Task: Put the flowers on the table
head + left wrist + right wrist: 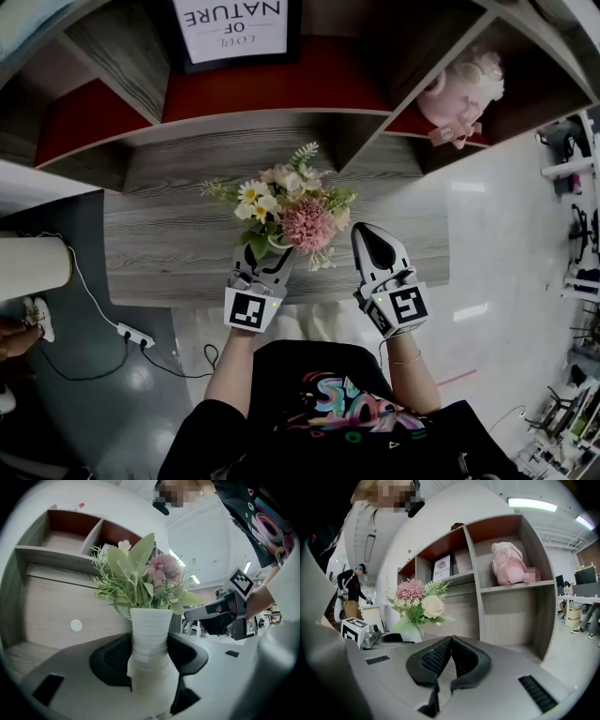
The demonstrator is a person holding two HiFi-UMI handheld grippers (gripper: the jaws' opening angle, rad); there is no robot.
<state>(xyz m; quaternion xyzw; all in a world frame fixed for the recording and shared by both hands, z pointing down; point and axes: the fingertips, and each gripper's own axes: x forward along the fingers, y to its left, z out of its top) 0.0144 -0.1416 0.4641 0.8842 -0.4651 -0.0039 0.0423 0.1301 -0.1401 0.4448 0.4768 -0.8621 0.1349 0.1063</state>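
A bouquet (286, 208) of pink, white and yellow flowers with green leaves stands in a ribbed white vase (151, 644). My left gripper (265, 267) is shut on the vase, its dark pads pressed on both sides of the neck, over the front part of the grey wooden table (178, 244). The bouquet (417, 603) also shows at the left of the right gripper view. My right gripper (376, 246) hovers just right of the flowers, shut, with nothing between its pads (449, 657).
A wooden shelf unit (234, 127) rises behind the table, holding a framed sign (232, 26) and a pink bag (461, 89). A white cable and power strip (131, 335) lie on the floor at left. A person (349, 592) stands far off.
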